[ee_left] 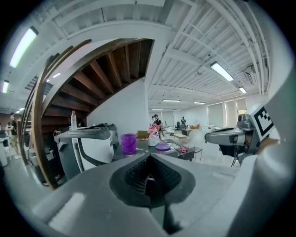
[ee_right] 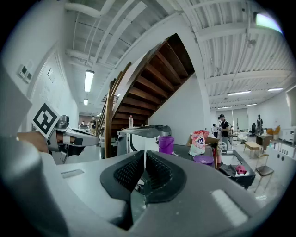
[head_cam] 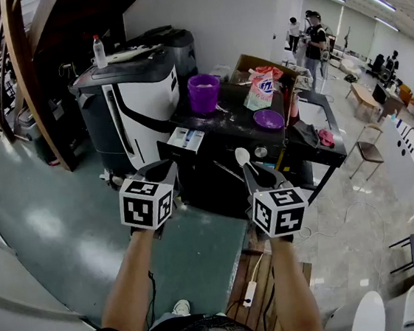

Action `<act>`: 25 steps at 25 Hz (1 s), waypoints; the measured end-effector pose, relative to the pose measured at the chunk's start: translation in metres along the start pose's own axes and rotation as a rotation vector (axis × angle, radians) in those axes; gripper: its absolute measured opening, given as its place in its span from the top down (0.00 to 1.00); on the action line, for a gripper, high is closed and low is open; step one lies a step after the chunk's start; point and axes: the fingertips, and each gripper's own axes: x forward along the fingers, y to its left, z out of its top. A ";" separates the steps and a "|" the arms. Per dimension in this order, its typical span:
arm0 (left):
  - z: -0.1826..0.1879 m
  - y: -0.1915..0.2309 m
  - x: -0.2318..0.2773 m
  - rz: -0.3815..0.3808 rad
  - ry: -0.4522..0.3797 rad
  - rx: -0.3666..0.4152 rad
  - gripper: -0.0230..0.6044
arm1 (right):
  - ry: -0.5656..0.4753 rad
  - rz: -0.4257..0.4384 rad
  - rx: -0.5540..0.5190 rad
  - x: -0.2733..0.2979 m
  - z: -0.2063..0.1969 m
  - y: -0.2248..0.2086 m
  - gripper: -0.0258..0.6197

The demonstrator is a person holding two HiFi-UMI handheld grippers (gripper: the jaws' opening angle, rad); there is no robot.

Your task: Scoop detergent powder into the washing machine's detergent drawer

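The black washing machine (head_cam: 222, 168) stands in front of me with its white detergent drawer (head_cam: 187, 139) pulled out at the top left. A detergent bag (head_cam: 261, 88) stands on its top, with a purple bucket (head_cam: 204, 93) to its left and a purple bowl (head_cam: 268, 119) in front of it. My right gripper (head_cam: 250, 171) is shut on a white scoop (head_cam: 241, 155), whose bowl points up, to the right of the drawer. My left gripper (head_cam: 167, 170) hovers just short of the drawer, shut and holding nothing. In the gripper views the bag (ee_right: 199, 142) and bucket (ee_left: 128, 143) lie well ahead.
A white and black machine (head_cam: 136, 95) with a bottle (head_cam: 99, 51) on top stands left of the washer. A sink (head_cam: 319, 122) with a pink cloth (head_cam: 326, 138) adjoins on the right. People (head_cam: 315, 41) stand at the back. A power strip (head_cam: 250, 293) lies by my feet.
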 end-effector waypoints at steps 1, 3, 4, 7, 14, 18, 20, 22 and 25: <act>0.001 -0.003 0.000 0.001 0.000 0.000 0.96 | -0.002 0.001 0.004 -0.002 0.000 -0.002 0.90; 0.001 -0.009 0.001 0.004 0.000 0.001 0.96 | -0.006 0.005 0.010 -0.006 0.000 -0.006 0.90; 0.001 -0.011 0.002 0.005 0.000 0.000 0.96 | -0.008 0.007 0.011 -0.008 0.000 -0.008 0.90; -0.001 -0.019 0.003 0.007 0.001 -0.001 0.96 | -0.013 0.016 0.012 -0.013 -0.002 -0.012 0.90; -0.002 -0.032 0.004 0.007 -0.001 0.013 0.96 | -0.017 0.042 0.027 -0.019 -0.006 -0.015 0.90; 0.000 -0.028 0.009 0.010 -0.003 0.011 0.96 | -0.017 0.052 0.026 -0.013 -0.005 -0.016 0.90; -0.001 -0.026 0.014 0.011 -0.002 0.011 0.96 | -0.014 0.052 0.023 -0.008 -0.006 -0.018 0.90; -0.001 -0.023 0.021 0.010 0.000 0.010 0.96 | -0.009 0.053 0.017 -0.001 -0.009 -0.020 0.90; -0.004 -0.014 0.035 0.009 0.004 0.011 0.96 | 0.000 0.052 0.012 0.014 -0.012 -0.024 0.90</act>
